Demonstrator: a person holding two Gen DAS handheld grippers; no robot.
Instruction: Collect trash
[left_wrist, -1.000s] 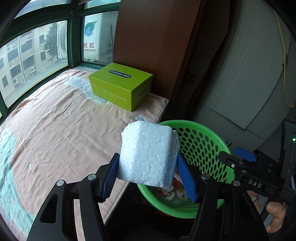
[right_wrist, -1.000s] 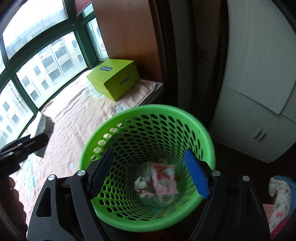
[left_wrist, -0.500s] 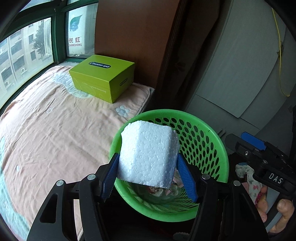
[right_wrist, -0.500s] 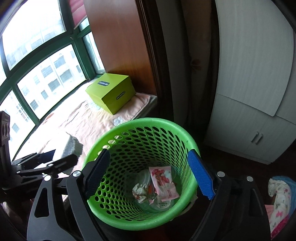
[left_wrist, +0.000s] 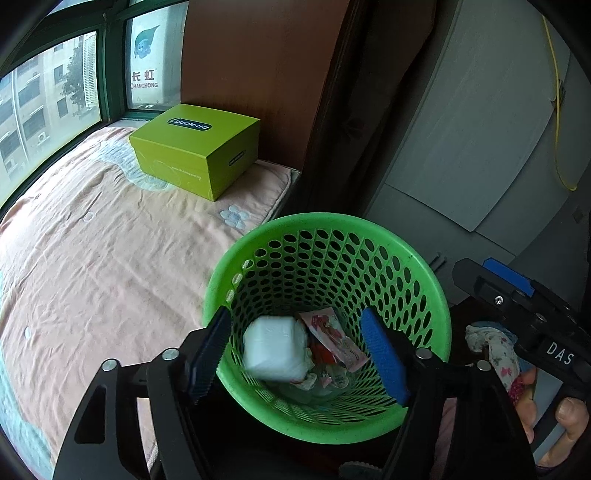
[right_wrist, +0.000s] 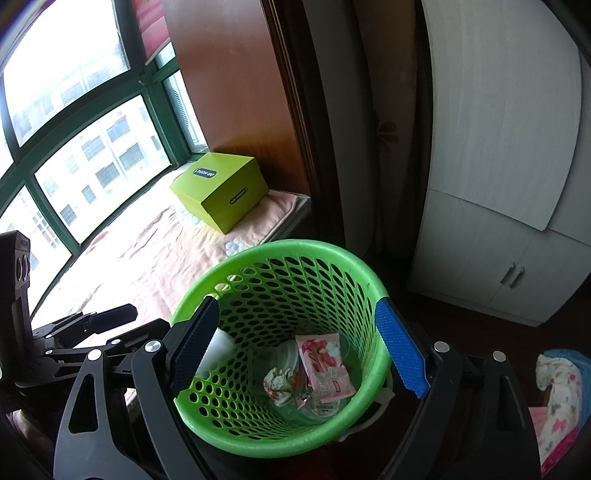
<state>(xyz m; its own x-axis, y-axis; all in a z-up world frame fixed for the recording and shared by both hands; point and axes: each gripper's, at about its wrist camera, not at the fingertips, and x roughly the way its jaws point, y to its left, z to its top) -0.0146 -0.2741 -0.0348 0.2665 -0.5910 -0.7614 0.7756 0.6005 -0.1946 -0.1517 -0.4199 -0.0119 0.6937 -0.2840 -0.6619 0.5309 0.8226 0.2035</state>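
A green perforated basket (left_wrist: 424, 280) (right_wrist: 373, 288) stands on the floor beside the bed. A white foam block (left_wrist: 273, 347) is inside it, blurred, beside a pink wrapper (left_wrist: 336, 339) (right_wrist: 325, 365) and other crumpled litter. The foam block shows partly behind the left finger in the right wrist view (right_wrist: 218, 350). My left gripper (left_wrist: 299, 354) is open and empty just above the basket's near rim. My right gripper (right_wrist: 299, 347) is open, with a finger on each side of the basket; whether the pads touch it I cannot tell.
A lime green shoe box (left_wrist: 195, 147) (right_wrist: 221, 188) sits on the pink bed cover (left_wrist: 92, 251) near the window. White wardrobe doors (right_wrist: 498, 184) stand at the right. A floral cloth (right_wrist: 557, 395) lies on the floor at the far right.
My left gripper has opened and let go of the foam block, which has dropped into the basket. Both grippers have come closer over the basket.
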